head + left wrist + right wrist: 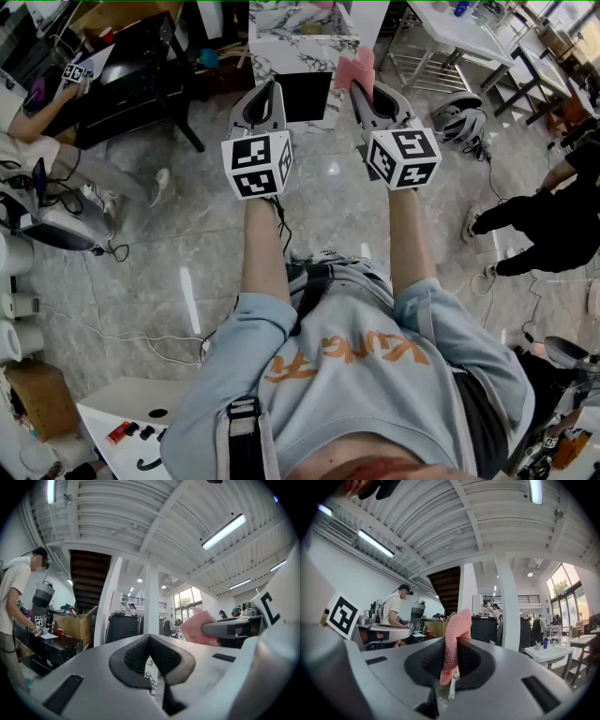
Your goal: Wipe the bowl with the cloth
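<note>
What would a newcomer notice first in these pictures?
First the pink cloth, pinched between the jaws of the right gripper, which the person holds level out in front. To its left, the left gripper is shut on nothing. Straight ahead of both stands a white column.

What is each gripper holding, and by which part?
The right gripper is shut on the cloth, pinching a bunched fold; cloth sticks out above and below the jaws. The left gripper is shut on nothing.
</note>
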### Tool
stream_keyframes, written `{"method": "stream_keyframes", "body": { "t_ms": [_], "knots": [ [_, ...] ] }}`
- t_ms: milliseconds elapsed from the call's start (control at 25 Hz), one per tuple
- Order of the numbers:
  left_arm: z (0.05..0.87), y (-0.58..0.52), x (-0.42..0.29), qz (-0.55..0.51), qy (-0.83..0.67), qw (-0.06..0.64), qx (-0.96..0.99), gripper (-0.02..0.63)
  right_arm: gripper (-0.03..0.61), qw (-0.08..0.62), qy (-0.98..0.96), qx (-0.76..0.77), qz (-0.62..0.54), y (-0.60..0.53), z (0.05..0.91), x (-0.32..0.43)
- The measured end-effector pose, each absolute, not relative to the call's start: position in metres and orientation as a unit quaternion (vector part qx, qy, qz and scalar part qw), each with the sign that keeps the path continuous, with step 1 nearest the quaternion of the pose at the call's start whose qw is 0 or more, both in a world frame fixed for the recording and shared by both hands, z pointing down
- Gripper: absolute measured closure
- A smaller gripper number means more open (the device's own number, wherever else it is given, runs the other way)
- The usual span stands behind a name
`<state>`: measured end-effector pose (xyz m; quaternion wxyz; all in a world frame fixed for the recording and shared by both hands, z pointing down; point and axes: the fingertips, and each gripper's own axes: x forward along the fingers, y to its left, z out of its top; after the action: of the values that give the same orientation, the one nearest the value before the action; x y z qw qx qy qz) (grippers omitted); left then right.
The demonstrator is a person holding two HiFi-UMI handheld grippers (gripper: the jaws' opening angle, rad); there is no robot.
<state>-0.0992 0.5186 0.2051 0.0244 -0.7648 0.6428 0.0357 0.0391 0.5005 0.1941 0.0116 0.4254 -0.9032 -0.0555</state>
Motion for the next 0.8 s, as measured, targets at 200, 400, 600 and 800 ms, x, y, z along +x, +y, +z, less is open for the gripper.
{"method": "stream_keyframes", "body": {
  "t_ms": [200,400,600,800],
  "knots": [
    [0.205,0.514,-0.111,0.042,0.645,0.018,-0.763,0.604,0.529,0.02,-0.905,0.421,-0.064,0.498,0.194,0.028],
    [0.204,0.504,-0.11,0.05,0.642,0.012,-0.765,0.604,0.529,0.01,-0.896,0.442,-0.041,0.481,0.194,0.041],
    [0.202,0.492,-0.114,0.051,0.645,0.015,-0.762,0.604,0.529,0.002,-0.893,0.447,-0.043,0.466,0.19,0.051],
    [0.199,0.471,-0.129,0.044,0.647,0.017,-0.761,0.604,0.529,-0.005,-0.897,0.438,-0.051,0.441,0.184,0.041]
  ]
}}
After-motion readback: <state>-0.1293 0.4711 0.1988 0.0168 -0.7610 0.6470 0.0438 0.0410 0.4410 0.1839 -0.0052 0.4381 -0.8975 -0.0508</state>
